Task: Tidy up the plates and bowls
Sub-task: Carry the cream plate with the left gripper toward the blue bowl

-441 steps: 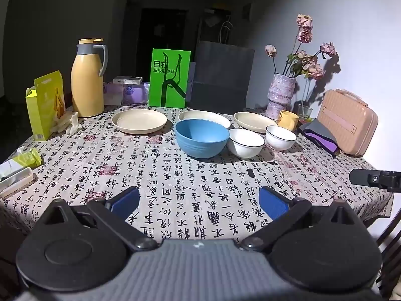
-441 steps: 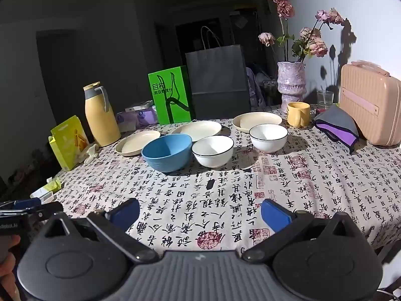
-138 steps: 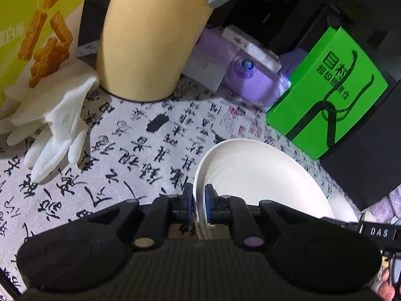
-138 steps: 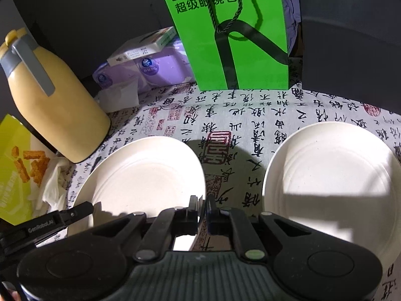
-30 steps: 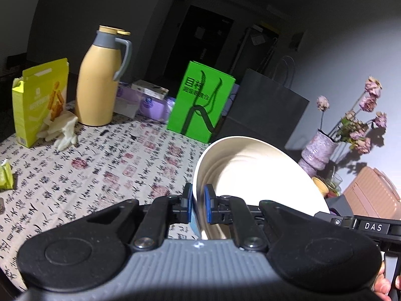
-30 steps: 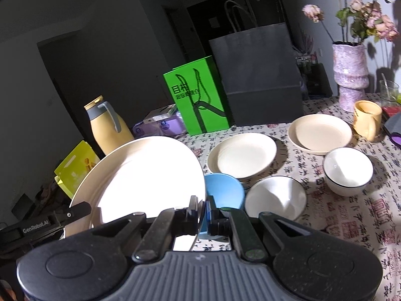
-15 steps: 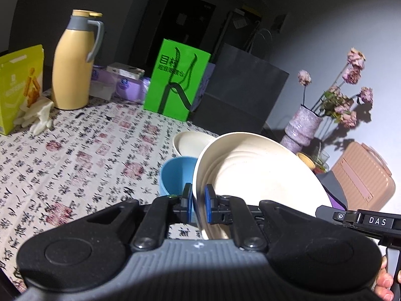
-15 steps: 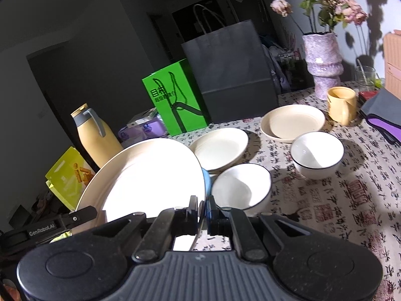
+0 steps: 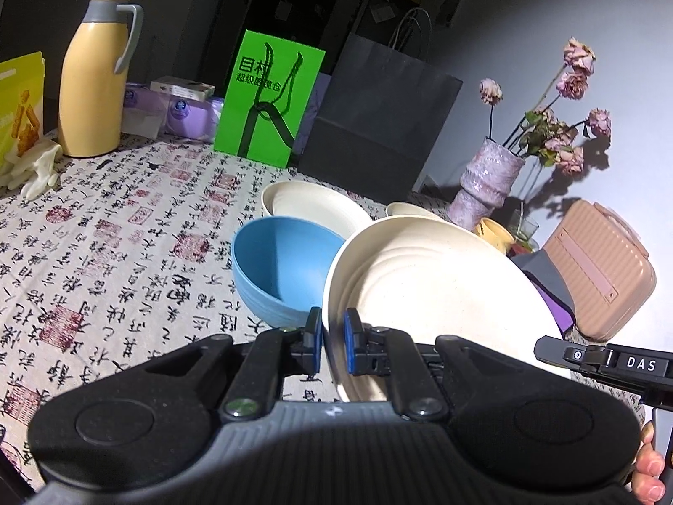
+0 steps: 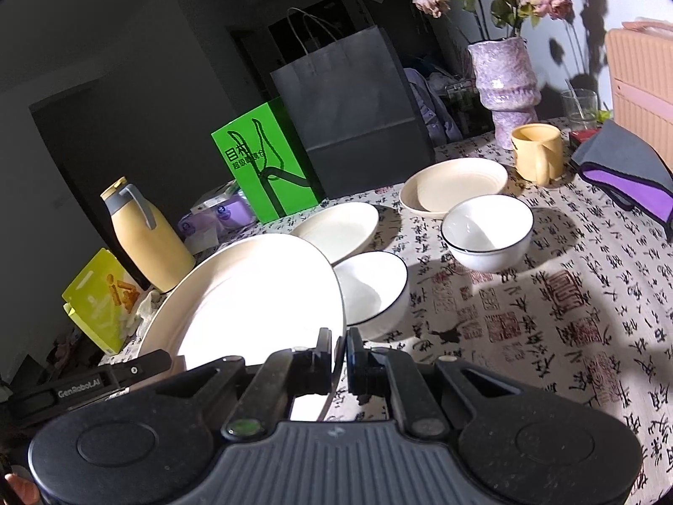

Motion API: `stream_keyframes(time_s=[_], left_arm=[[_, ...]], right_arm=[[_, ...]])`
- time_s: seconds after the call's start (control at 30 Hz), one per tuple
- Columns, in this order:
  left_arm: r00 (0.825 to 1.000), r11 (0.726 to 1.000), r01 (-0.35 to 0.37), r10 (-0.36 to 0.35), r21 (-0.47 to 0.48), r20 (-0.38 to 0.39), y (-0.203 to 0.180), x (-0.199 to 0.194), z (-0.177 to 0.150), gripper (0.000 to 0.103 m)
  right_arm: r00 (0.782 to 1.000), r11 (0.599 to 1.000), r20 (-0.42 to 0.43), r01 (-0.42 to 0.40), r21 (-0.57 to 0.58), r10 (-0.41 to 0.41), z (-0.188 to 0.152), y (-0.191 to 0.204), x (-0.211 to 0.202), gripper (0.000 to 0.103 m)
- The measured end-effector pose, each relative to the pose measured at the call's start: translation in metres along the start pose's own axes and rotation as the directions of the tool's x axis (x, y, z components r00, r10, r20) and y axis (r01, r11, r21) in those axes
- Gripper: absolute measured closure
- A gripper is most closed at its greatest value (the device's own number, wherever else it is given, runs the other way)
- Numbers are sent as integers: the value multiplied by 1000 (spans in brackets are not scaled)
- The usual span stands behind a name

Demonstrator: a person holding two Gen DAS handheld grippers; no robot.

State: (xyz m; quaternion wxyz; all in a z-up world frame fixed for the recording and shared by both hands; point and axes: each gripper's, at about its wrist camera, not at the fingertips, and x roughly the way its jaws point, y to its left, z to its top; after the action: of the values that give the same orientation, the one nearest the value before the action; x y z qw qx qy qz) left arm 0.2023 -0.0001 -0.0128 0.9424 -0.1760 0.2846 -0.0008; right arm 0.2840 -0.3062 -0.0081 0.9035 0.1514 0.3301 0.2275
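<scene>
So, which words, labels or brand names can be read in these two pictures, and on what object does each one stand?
"DAS": on the black bar of the right gripper.
"GenRoboLAI": on the black bar of the left gripper; letters small, reading uncertain.
"目村": large characters on the green bag; the smaller line below is too small to read.
Tablecloth: printed calligraphy, too distorted to read.
Yellow box: no readable text.

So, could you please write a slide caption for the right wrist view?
Right gripper shut on the rim of a large cream round plate, held above the two black-rimmed white bowls.
</scene>
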Motion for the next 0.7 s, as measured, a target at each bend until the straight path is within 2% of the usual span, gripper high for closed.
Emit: stream_keyframes(time_s=[0.7], left_arm=[[994,999,25,-22,24,-110,-3,24,-42,92]], right_arm=[[999,997,-33,9,72,-7,-42,-44,4,96]])
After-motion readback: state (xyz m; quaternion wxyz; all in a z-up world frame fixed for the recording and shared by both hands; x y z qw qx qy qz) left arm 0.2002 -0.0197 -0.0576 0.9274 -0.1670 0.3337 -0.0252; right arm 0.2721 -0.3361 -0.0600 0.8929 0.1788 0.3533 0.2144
